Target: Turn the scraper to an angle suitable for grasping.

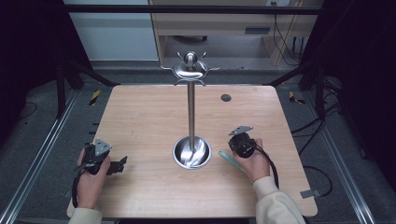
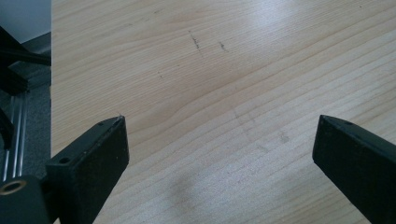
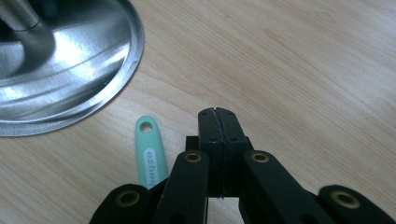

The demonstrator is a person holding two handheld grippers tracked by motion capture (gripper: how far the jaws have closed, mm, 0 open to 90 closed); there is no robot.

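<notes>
Steel stand (image 1: 191, 151): my right gripper (image 3: 217, 113), jaws pressed together and empty, sits beside its base; the green handle (image 3: 150, 151) needs them opened first; left gripper (image 2: 217, 140) gapes empty

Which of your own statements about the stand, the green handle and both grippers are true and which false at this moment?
1. The left gripper has its jaws wide apart over bare table. True.
2. The right gripper is open. False: its jaws are pressed together.
3. The green handle lies on the table beside the stand's round base. True.
4. The metal stand lies tipped over. False: it stands upright, mid-table.
5. The green handle rests inside the base. False: it lies outside the rim.
</notes>
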